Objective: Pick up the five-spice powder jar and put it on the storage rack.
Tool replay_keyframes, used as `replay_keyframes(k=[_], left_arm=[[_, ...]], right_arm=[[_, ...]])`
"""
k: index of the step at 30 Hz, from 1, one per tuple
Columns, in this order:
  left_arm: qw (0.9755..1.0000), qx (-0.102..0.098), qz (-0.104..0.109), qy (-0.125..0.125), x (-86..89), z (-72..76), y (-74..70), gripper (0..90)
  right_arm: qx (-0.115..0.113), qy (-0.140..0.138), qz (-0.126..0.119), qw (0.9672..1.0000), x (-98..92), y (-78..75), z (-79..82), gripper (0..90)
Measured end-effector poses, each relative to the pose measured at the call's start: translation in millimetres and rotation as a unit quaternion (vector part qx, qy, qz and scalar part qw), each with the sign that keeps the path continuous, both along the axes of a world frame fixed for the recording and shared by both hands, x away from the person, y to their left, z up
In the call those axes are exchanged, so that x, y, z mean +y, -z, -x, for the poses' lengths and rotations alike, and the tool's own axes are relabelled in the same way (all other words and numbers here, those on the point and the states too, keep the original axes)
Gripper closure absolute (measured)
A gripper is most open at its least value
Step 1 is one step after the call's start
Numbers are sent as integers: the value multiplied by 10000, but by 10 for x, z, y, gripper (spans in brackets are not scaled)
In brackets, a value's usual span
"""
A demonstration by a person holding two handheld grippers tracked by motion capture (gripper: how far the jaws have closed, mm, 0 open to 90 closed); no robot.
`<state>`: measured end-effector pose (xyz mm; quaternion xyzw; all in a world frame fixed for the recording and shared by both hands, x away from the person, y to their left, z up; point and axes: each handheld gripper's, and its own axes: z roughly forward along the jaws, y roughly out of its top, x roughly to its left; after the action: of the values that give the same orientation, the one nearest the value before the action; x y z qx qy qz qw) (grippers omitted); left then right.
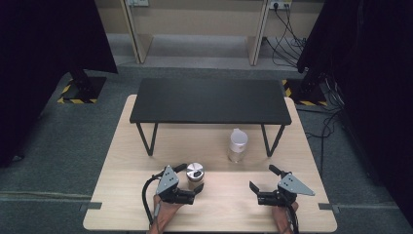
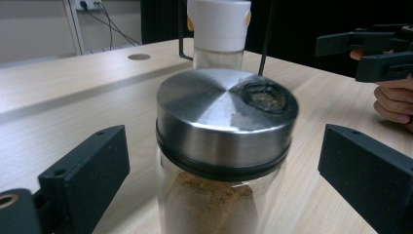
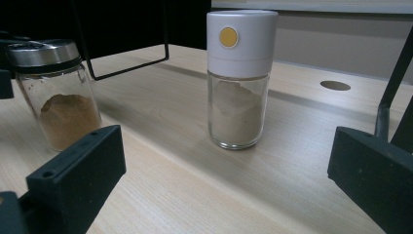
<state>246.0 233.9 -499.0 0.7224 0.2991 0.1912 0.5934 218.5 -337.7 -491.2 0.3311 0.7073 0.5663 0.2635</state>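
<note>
A glass spice jar with a steel lid and brown powder stands on the wooden table, front left of centre. My left gripper is open around it, one jaw on each side with a gap to the glass. The left gripper view has the jar close up between the jaws of that gripper. A white-capped jar of pale powder stands further back to the right. My right gripper is open and holds nothing; it faces the white-capped jar from a short distance, jaws of this gripper wide apart.
A black shelf riser on thin wire legs spans the back half of the table, just behind the white-capped jar. The brown spice jar stands left in the right gripper view. The other hand and its gripper show at the right.
</note>
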Motion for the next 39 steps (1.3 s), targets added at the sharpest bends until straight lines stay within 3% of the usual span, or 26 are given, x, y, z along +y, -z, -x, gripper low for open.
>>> replay_keyframes(k=[9,13,39], left_arm=[[9998,95,-162,-17,-75,-60,-37,78],[9999,129,-85,-15,-83,-71,-36,103],[9993,123,-353,19,-138,-123,-88,302]], right_arm=[[10,-1,2,10000,0,-2,-2,4],[7,1,-22,10000,-8,3,-2,4],[-27,-29,13,10000,-6,2,-2,5]])
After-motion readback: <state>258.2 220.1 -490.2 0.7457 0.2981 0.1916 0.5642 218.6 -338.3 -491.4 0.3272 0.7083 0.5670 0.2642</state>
